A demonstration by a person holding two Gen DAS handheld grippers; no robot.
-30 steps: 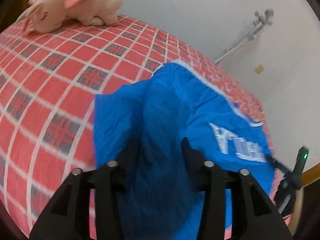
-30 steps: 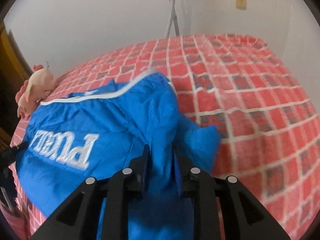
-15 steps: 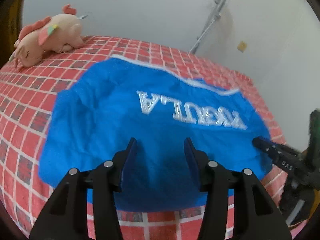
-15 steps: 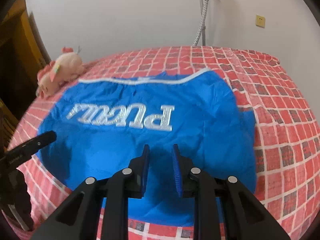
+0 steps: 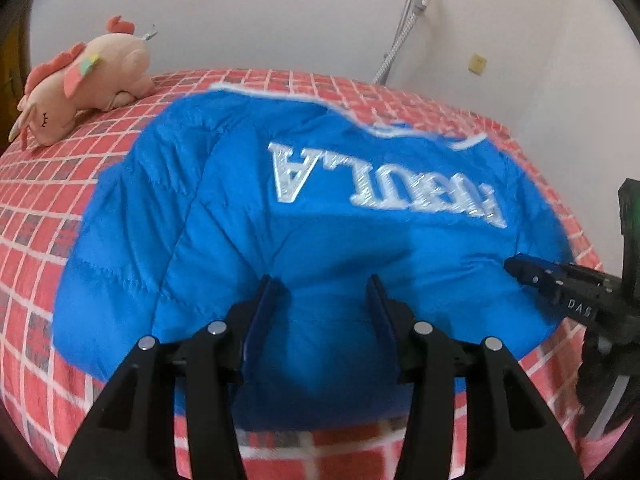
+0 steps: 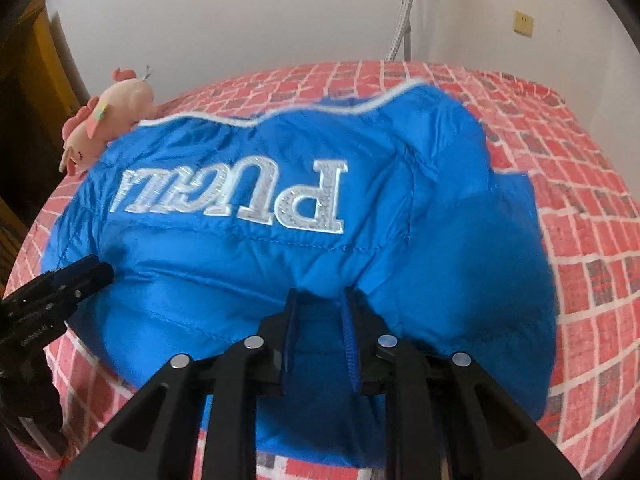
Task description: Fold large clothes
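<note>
Both grippers hover at the near edge of the blue jacket (image 5: 320,248), jaws released.
Left gripper (image 5: 322,294) and right gripper (image 6: 320,300) should bite evenly, level, before folding across the bed (image 6: 580,208).

Jacket (image 5: 304,240) on bed (image 5: 36,208), plush toy (image 5: 80,80) at far-left corner.

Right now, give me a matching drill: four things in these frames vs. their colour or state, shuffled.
Things:
1. puffer jacket
2. plush unicorn
3. left gripper
4. bedsheet

Colour or state:
A. red with a white grid
B. jaws wide apart, nothing clamped
C. pink, lying at the far edge of the bed
D. blue, spread flat, silver lettering facing up

Pairs: 1-D, 2-C, 3-B, 4-A
</note>
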